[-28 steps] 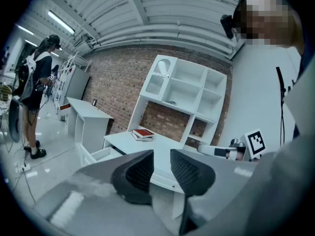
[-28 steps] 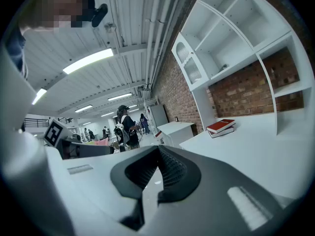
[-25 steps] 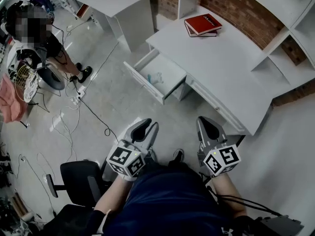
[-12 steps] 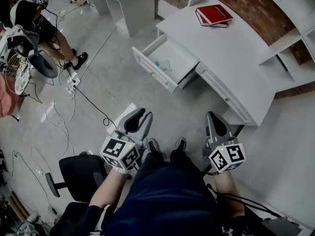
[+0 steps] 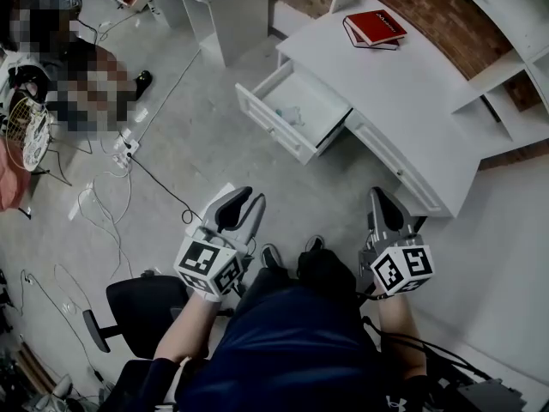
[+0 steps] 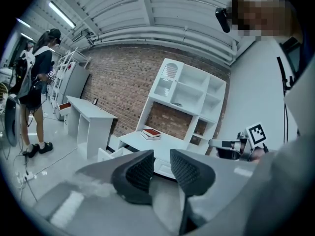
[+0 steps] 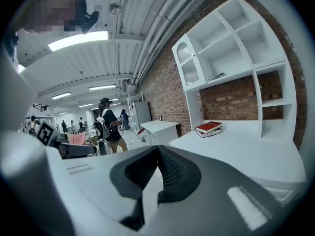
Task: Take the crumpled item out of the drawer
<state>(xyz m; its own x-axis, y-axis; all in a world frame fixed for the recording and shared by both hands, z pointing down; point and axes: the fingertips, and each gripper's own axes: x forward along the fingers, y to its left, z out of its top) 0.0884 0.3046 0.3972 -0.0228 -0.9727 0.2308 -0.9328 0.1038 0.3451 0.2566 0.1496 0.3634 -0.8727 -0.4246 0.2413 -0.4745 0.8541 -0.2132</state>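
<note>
The left gripper (image 6: 161,156) has its two dark ribbed jaws standing apart with a clear gap and nothing between them; beyond the gap only the grey floor and the front of the white desk (image 6: 162,149) show. The right gripper (image 7: 158,149) has its jaws closed tip to tip, empty, pointing up along the desk top toward the stack of red-covered books (image 7: 209,128). In the head view both tools are held low and close to the body, just in front of the person's knees, the left gripper (image 5: 251,197) angled slightly inward and the right gripper (image 5: 380,194) pointing straight ahead. Each one's black-and-white marker cube (image 5: 208,267) sits at the near end, over the wrist. The bare forearms run back to a dark blue garment, elbows bent and tucked in, and two dark shoes (image 5: 270,254) show between the grippers. The grippers are well apart from each other and from the desk. The crumpled item, a small pale translucent wad (image 5: 292,115), lies inside the open white drawer (image 5: 276,130), which is pulled out of the desk's left end, well ahead of both grippers and touched by neither. The red books (image 5: 375,27) lie on the far part of the desk top. A black office chair (image 5: 141,312) stands at the person's left, and thin cables (image 5: 103,204) trail over the pale floor.
</note>
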